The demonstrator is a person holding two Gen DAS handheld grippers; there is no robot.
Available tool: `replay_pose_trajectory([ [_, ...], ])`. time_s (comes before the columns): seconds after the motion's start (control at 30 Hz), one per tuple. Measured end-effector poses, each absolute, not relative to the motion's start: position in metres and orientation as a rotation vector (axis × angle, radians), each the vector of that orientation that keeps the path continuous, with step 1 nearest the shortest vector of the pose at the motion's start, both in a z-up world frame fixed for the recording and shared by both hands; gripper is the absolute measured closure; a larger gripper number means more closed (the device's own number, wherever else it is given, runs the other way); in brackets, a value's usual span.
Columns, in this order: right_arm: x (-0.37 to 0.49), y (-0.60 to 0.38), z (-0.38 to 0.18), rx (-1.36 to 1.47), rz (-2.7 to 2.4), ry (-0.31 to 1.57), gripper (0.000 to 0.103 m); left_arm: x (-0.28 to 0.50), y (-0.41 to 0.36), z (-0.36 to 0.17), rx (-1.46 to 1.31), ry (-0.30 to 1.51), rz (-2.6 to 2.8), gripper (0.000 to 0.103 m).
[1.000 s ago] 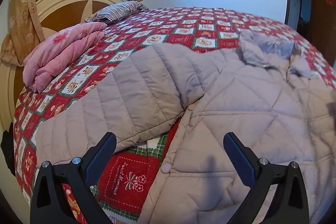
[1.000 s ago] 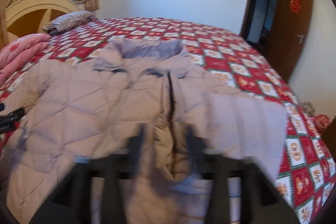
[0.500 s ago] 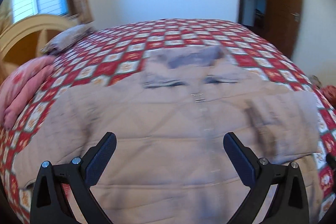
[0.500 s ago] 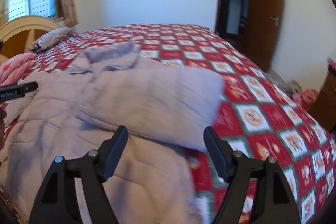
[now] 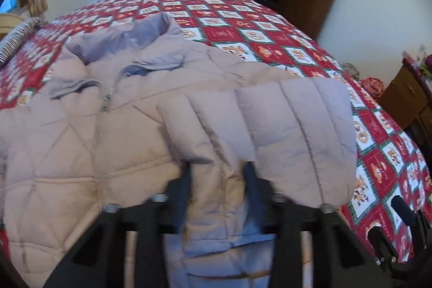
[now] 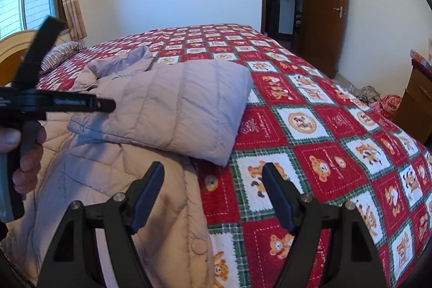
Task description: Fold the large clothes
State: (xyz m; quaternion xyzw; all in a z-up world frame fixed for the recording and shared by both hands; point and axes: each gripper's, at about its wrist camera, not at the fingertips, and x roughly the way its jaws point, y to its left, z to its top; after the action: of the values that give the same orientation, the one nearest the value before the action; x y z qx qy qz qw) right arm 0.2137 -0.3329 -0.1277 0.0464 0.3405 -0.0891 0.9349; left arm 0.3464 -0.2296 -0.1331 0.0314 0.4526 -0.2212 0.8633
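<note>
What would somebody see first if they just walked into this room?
Probably the big puffy jacket spread across the bed, with one sleeve folded over its front. Next, the bright red quilt with teddy-bear squares under it. The left gripper is pinching jacket fabric, while the right gripper is open above the jacket's edge.

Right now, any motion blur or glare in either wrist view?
Left wrist view: the left gripper fingers are smeared by motion blur, pinching the jacket, which looks soft too. Right wrist view: right gripper fingers and quilt are sharp; no glare, window bright.
</note>
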Motion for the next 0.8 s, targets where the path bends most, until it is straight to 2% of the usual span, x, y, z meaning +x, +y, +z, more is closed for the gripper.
replay_pose_trajectory([
  [0.1, 0.212, -0.338, -0.13, 0.104, -0.192, 0.698, 0.025, 0.344, -0.222, -0.127, 0.064, 0.922, -0.465, 0.092],
  [0.2, 0.211, -0.341, -0.131, 0.113, -0.199, 0.694, 0.025, 0.345, -0.205, -0.115, 0.086, 0.87, -0.437, 0.095],
  [0.53, 0.215, -0.335, -0.136, 0.11, -0.184, 0.708, 0.025, 0.337, -0.122, -0.081, 0.138, 0.714, -0.292, 0.097],
  [0.8, 0.221, -0.322, -0.135, 0.091, -0.165, 0.72, 0.025, 0.334, -0.068, -0.101, 0.165, 0.705, -0.197, 0.097],
])
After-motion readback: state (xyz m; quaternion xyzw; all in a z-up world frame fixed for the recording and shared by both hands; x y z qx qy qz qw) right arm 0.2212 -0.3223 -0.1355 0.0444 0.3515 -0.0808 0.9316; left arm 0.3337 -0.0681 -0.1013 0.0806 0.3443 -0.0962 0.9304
